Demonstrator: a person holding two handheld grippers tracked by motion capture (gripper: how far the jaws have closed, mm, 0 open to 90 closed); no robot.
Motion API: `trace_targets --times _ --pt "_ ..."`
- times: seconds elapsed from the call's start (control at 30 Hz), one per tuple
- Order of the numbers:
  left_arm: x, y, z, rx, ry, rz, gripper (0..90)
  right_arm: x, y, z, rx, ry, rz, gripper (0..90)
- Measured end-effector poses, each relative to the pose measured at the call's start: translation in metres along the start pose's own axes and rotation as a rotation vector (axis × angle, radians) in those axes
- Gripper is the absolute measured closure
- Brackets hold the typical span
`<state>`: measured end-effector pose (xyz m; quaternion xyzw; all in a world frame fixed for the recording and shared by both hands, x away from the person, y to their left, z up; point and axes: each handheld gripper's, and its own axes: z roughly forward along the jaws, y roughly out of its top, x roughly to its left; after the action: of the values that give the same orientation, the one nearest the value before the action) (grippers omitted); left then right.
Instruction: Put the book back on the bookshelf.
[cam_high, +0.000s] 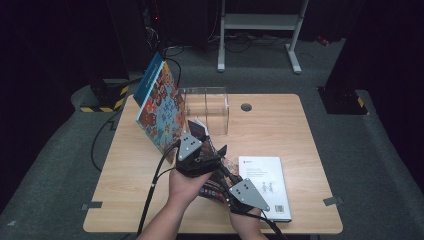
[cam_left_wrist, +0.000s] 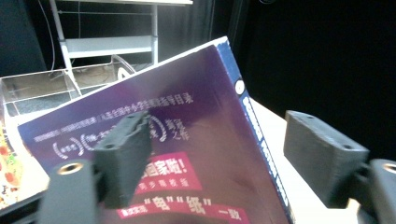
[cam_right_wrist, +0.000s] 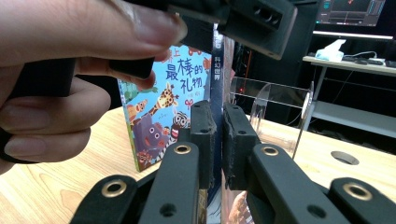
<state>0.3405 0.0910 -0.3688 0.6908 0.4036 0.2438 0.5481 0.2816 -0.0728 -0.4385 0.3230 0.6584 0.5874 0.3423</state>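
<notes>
A thin book with a purple cover (cam_left_wrist: 196, 140) stands tilted over the middle of the table (cam_high: 280, 130). My right gripper (cam_right_wrist: 218, 140) is shut on its lower edge, the pads pressed on both sides of it. My left gripper (cam_left_wrist: 222, 154) is open at the book's upper part: one pad (cam_left_wrist: 121, 154) sits in front of the cover and the other (cam_left_wrist: 322, 154) stands off beyond the spine. From above, my left gripper (cam_high: 197, 131) is just behind my right gripper (cam_high: 222, 172), with the book (cam_high: 212, 189) between the hands.
A colourful picture book (cam_high: 160, 107) leans upright against a clear acrylic box (cam_high: 210, 107) at the back left. A white book (cam_high: 264, 185) lies flat at the front right. A cable hole (cam_high: 246, 107) is behind the box. The person's hand (cam_right_wrist: 70, 70) is close above my right gripper.
</notes>
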Motion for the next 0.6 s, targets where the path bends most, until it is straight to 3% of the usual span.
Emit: trace_targets --times 0.17,0.47,0.6 --pt "0.002 0.0 -0.003 -0.008 0.018 0.008 36.9 0.004 0.001 0.0 -0.004 -0.006 -0.02 84.1" --pt "0.004 0.0 -0.003 0.003 0.039 0.022 42.9 0.01 0.0 0.003 0.003 0.004 -0.024 83.5" --pt "0.002 -0.001 -0.004 -0.004 0.061 0.037 50.5 0.014 0.0 0.004 0.001 0.008 -0.041 82.6"
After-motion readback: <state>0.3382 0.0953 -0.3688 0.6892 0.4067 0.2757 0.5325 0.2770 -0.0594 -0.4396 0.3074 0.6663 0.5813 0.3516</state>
